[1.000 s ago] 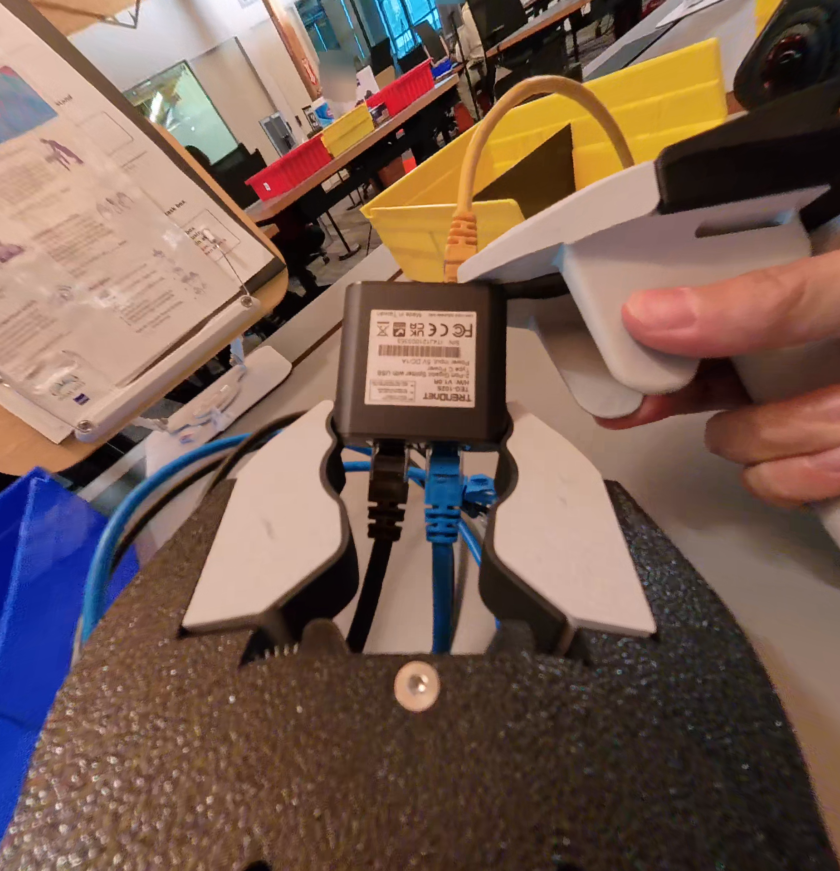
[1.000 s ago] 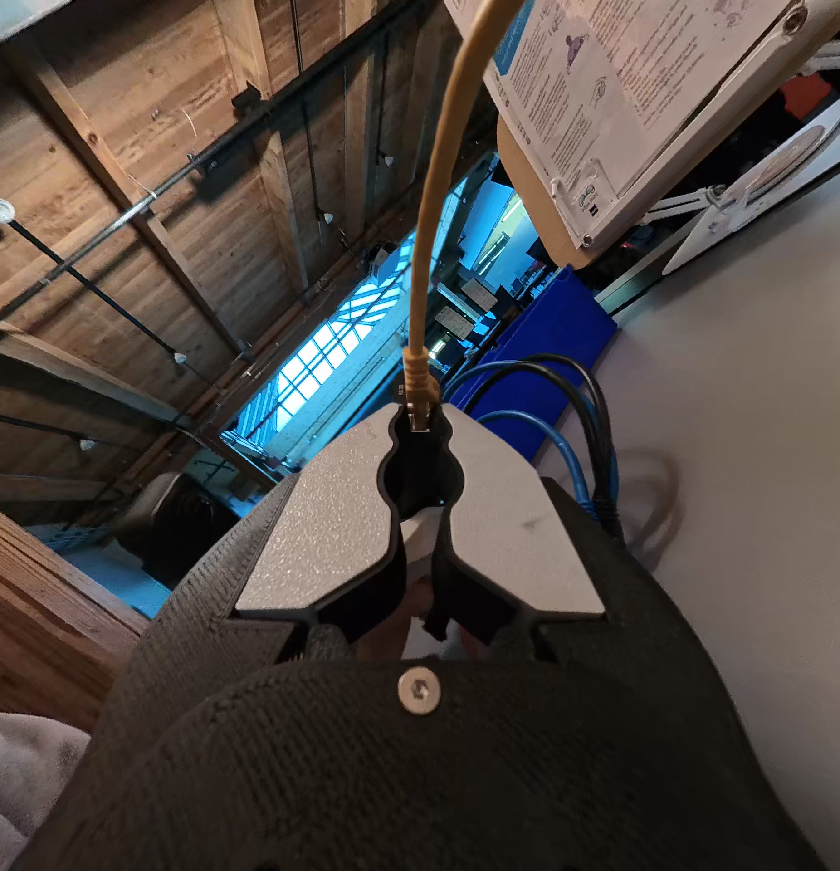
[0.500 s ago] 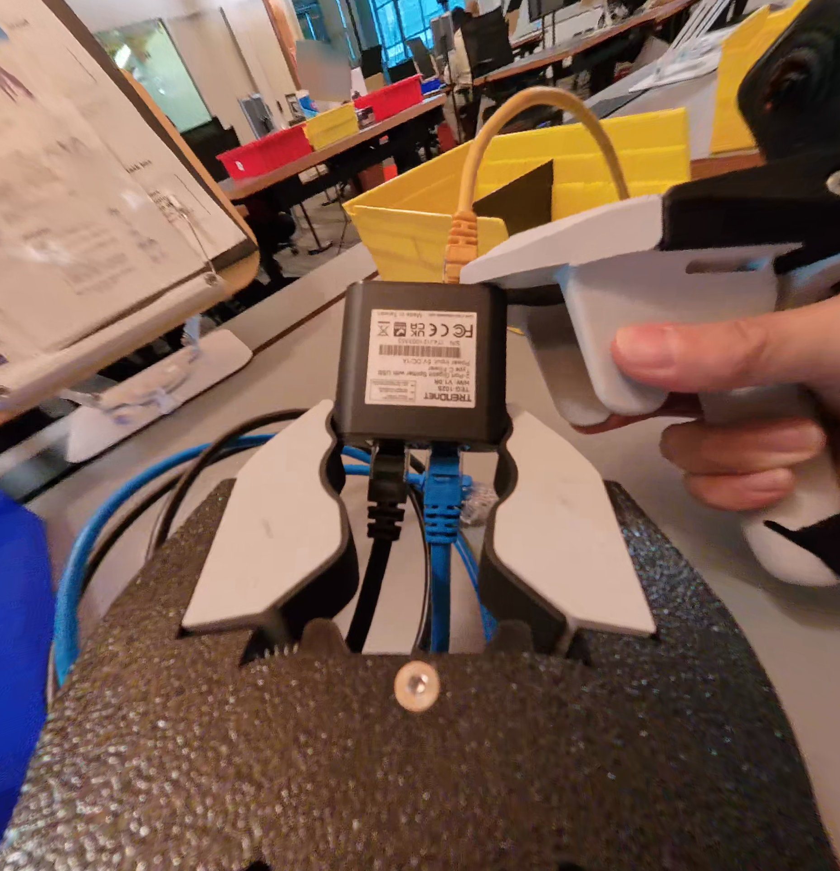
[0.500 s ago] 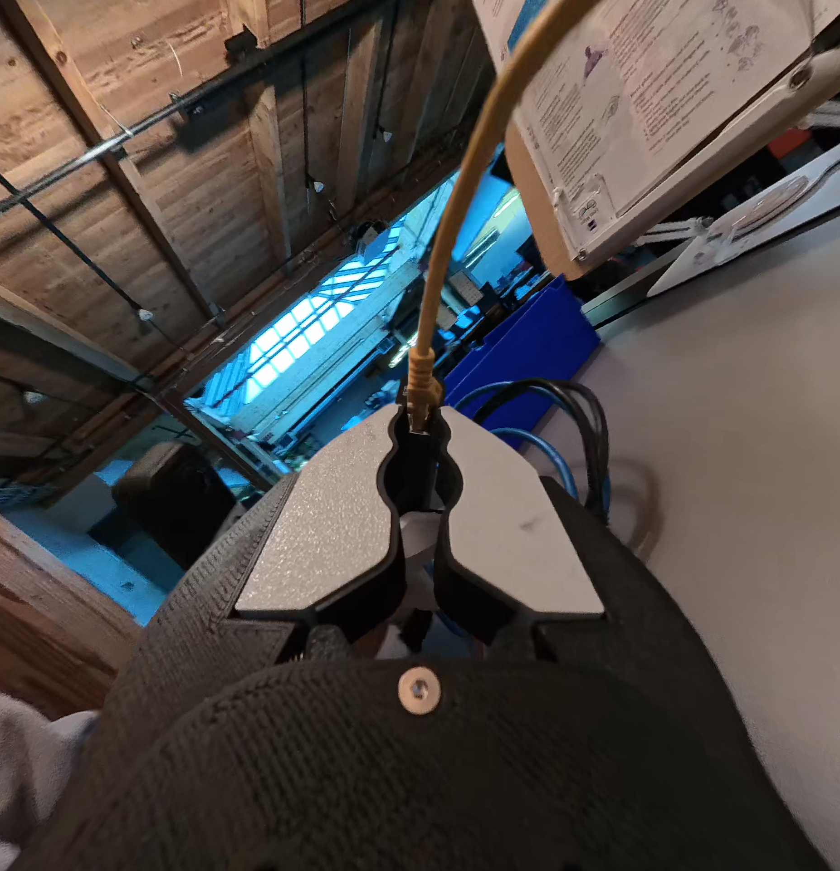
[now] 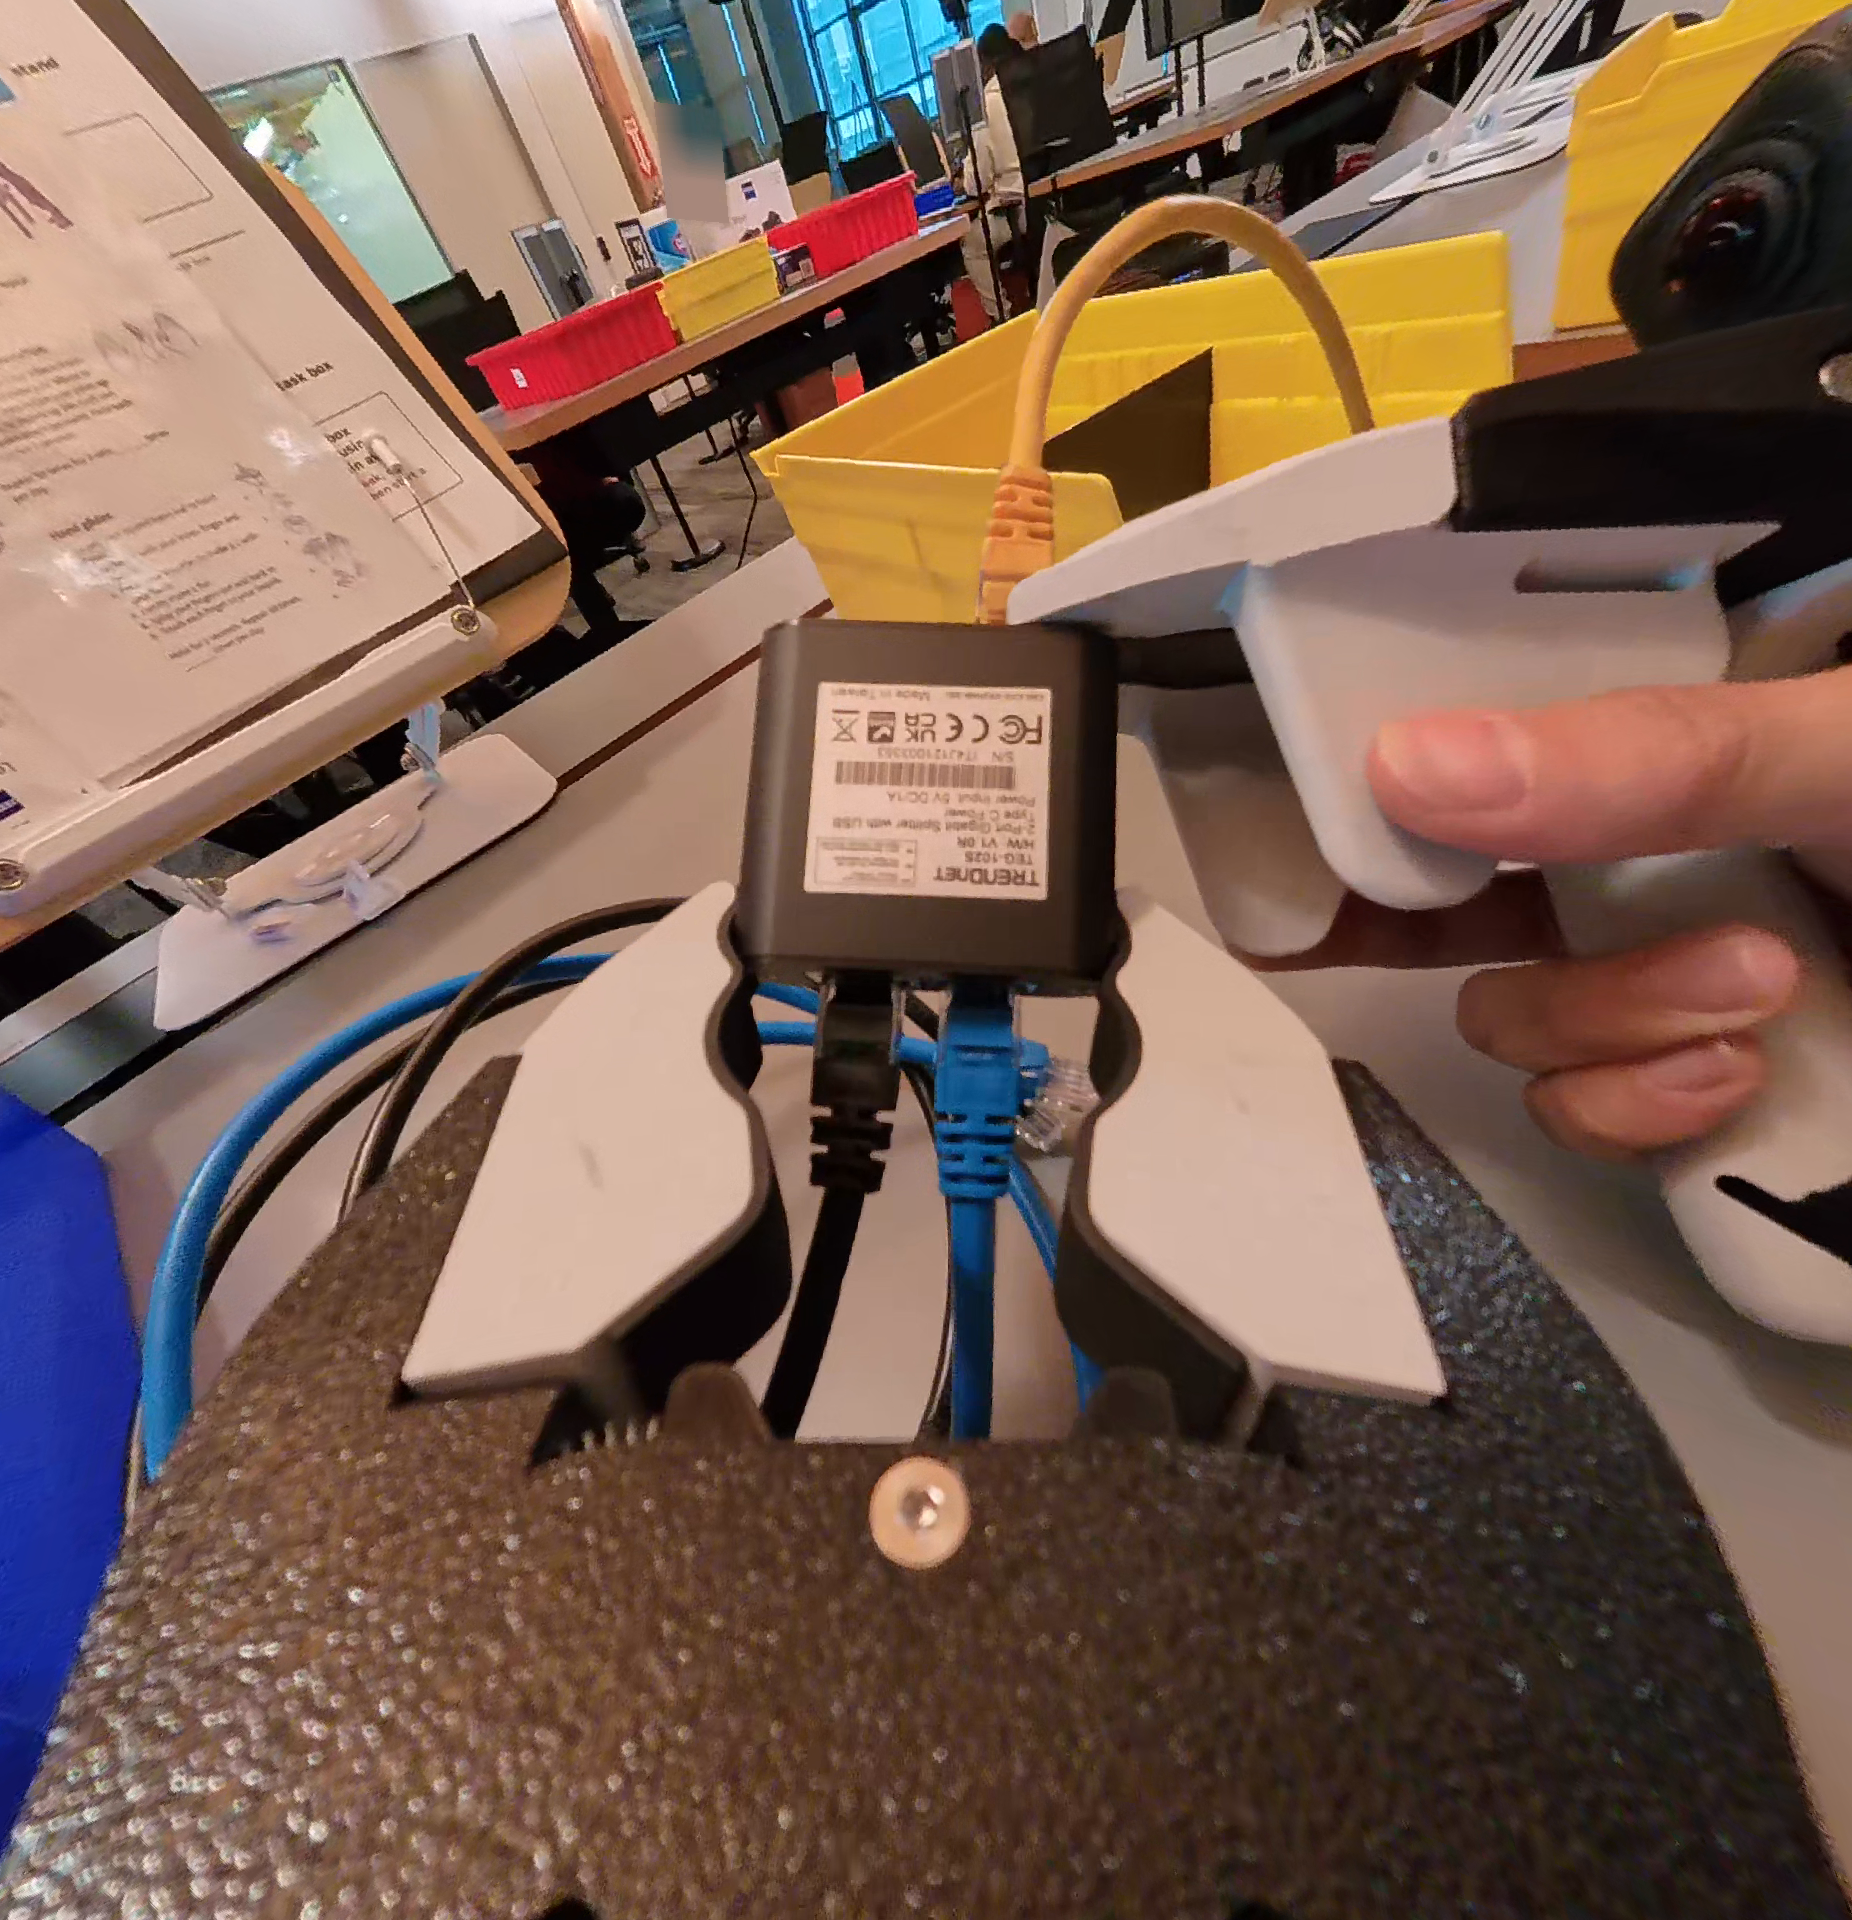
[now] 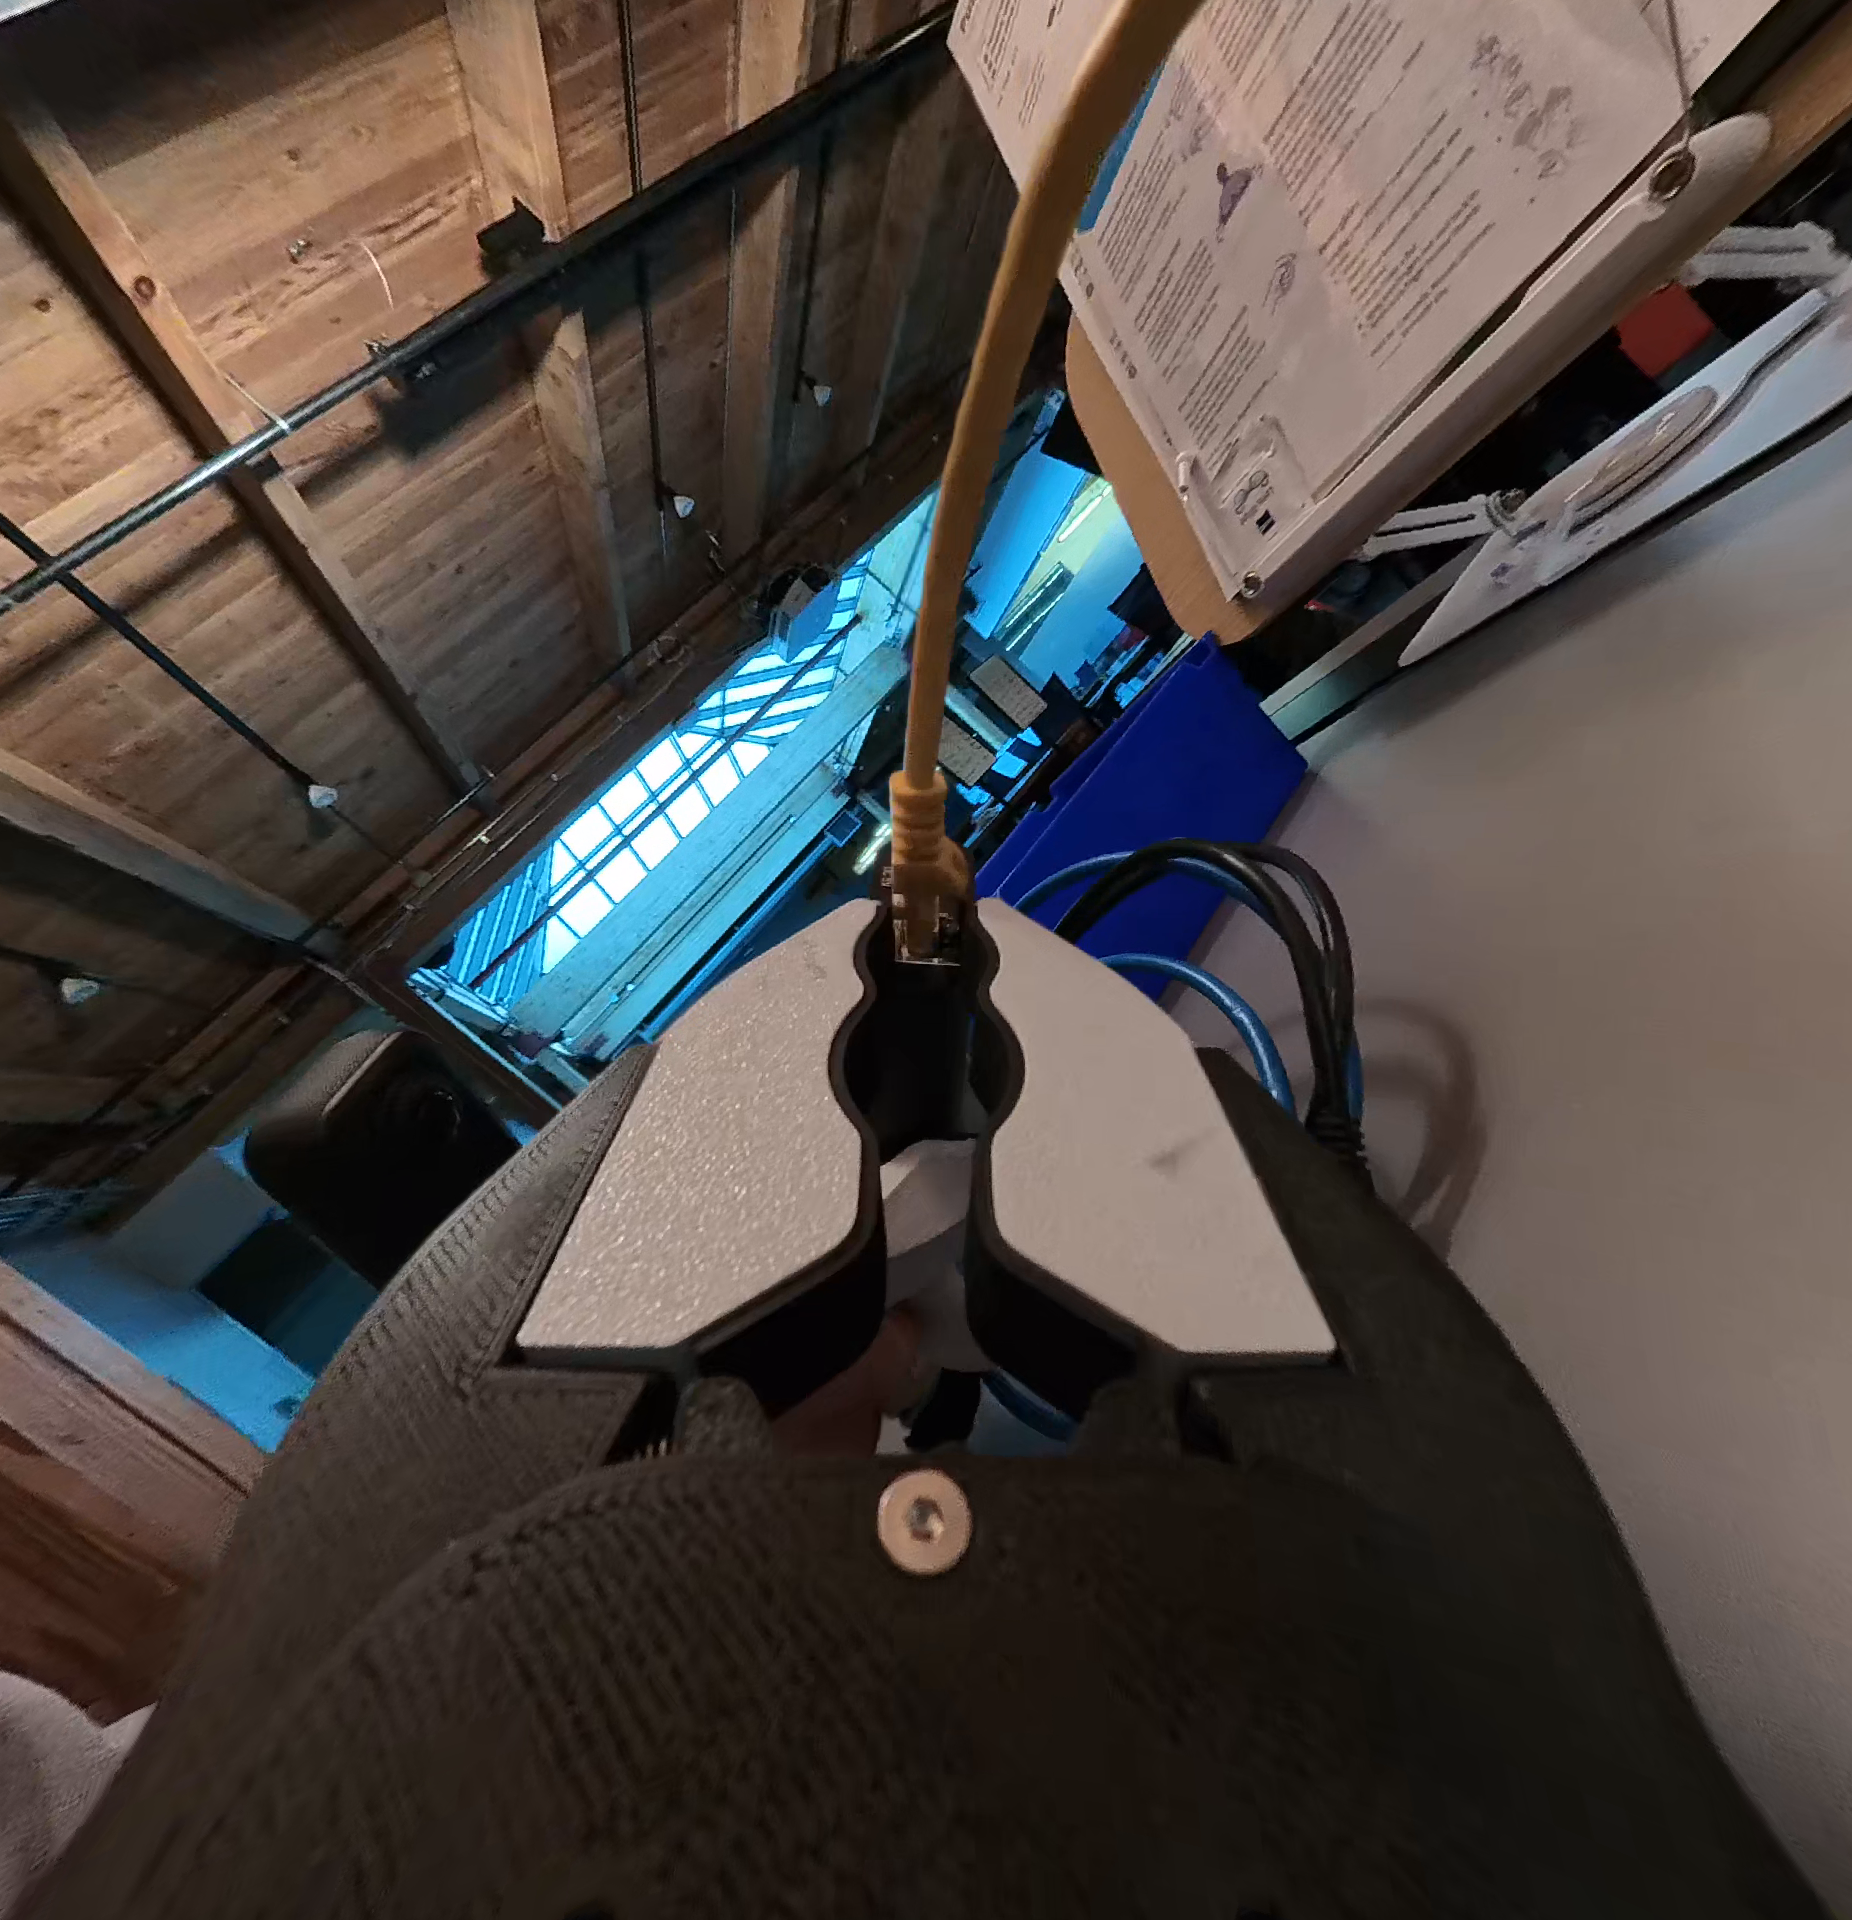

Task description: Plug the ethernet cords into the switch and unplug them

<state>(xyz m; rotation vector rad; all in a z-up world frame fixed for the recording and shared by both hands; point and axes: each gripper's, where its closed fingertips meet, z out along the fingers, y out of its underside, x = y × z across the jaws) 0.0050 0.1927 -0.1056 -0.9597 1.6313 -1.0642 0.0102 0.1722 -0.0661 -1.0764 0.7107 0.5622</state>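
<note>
My left gripper [image 5: 927,914] is shut on the near end of the black switch [image 5: 927,790] and holds it above the table, label side up. A black cord's plug [image 5: 854,1060] and a blue cord's plug [image 5: 974,1081] sit in its near ports. A yellow cord's plug [image 5: 1015,530] sits in the far side, and the cord arcs up and to the right. My right gripper [image 6: 927,914] is shut on that yellow plug [image 6: 920,852] at its base. In the left wrist view its grey finger [image 5: 1213,551] reaches in from the right at the switch's far edge.
A slanted document stand [image 5: 226,468] rises at the left. A yellow bin [image 5: 1317,343] stands behind the switch and a blue bin [image 5: 28,1351] at the near left. Blue and black cord loops [image 6: 1306,935] lie on the grey table [image 5: 1732,1558]. A hand [image 5: 1628,779] holds my right gripper. One gripper's finger ends stand about 4 cm off the other's.
Both grippers keep their holds and the yellow plug stays in the switch. The pair has shifted and turned slightly, so the stand and bins have moved in both views.
</note>
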